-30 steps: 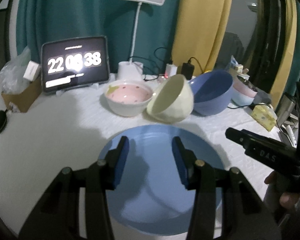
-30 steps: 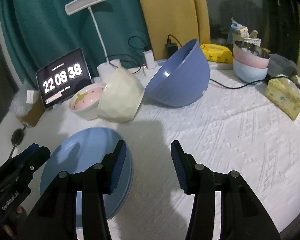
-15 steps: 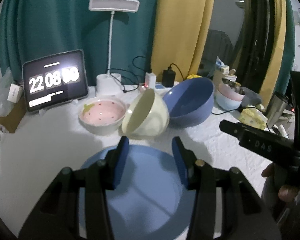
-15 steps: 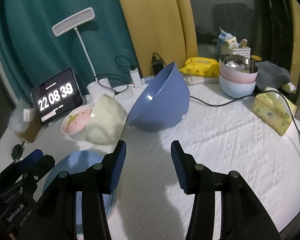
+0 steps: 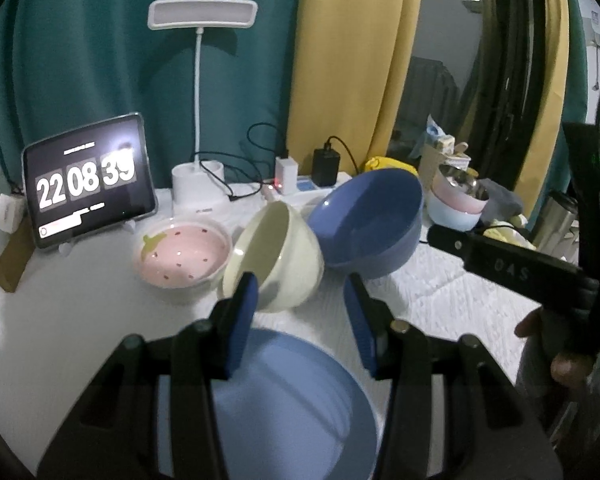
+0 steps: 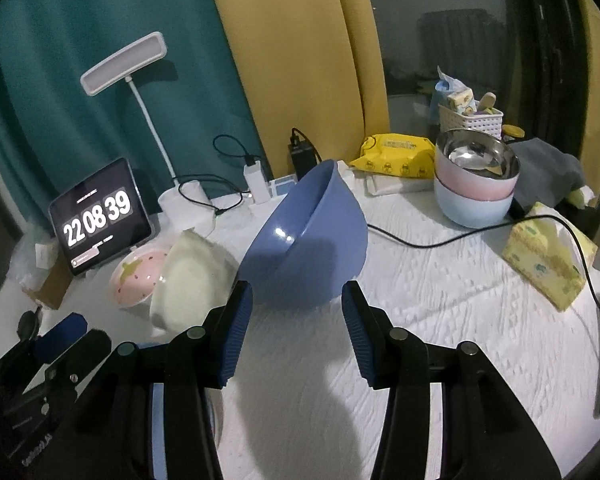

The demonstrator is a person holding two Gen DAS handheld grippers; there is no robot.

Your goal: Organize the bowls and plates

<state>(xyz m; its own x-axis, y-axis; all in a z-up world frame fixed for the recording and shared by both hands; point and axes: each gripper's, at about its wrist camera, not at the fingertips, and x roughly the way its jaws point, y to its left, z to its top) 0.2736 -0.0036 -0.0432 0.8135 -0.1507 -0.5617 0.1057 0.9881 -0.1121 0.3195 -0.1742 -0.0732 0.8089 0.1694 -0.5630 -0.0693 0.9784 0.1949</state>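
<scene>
left tongs (image 5: 300, 316): agape, above blue plate (image 5: 292, 404) | right tongs (image 6: 296, 332): agape, blue bowl (image 6: 308, 240) just ahead

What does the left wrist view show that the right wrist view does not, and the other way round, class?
Only the left wrist view shows the blue plate face-on and the cream bowl from its open side. Only the right wrist view shows the yellow tissue box whole and the white basket. Both share the blue bowl, the strawberry bowl, the clock tablet, the lamp and the stacked bowls.
</scene>
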